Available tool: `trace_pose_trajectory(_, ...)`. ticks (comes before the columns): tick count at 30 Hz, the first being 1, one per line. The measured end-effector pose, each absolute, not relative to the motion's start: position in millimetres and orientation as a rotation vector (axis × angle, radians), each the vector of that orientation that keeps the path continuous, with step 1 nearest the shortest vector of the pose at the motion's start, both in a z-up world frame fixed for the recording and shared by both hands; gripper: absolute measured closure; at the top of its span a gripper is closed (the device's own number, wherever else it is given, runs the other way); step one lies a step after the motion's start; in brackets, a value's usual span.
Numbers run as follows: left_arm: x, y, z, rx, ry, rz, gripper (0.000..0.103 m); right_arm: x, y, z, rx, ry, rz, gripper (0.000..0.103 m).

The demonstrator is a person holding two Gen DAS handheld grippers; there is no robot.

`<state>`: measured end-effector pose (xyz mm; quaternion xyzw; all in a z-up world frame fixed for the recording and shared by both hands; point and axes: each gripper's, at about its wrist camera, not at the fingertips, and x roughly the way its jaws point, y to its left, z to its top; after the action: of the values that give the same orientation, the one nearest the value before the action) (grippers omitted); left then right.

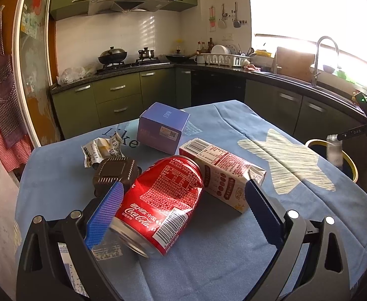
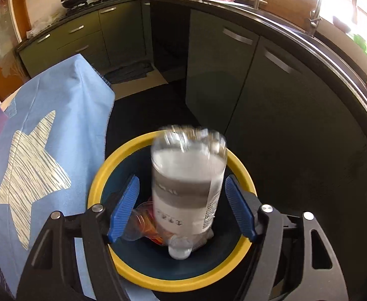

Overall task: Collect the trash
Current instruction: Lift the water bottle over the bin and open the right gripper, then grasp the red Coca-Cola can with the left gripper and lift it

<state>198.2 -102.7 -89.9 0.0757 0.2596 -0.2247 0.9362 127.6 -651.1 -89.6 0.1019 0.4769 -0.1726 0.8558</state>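
Blue fingers of the right gripper [image 2: 181, 205] stand wide, pads clear of the blurred plastic bottle [image 2: 187, 180] dropping neck-down over the yellow-rimmed bin [image 2: 100, 175] beside the table [image 2: 45, 95]. Best to hold centred above the rim until it lands. Over on the cloth, the left gripper [image 1: 183, 215] straddles the red cola can [image 1: 158, 205], fingers open, carton [image 1: 223, 170] just behind.

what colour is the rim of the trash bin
Yellow, with a dark blue inside; the bin rim shows best in the right wrist view.
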Motion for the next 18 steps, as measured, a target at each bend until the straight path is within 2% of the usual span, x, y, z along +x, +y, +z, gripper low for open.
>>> trace_pose_trajectory(10,195.1,-112.6,-91.5,0.183,0.537,-0.493,0.007,74.7,-606.5,-81.9,0.289,0.931,-0.248,0.032)
trace_pose_trajectory(18,188.0,-125.4,-79.4,0.226,0.544,-0.526,0.007,67.3,-565.8,-87.3,0.291,0.910,-0.122,0.031)
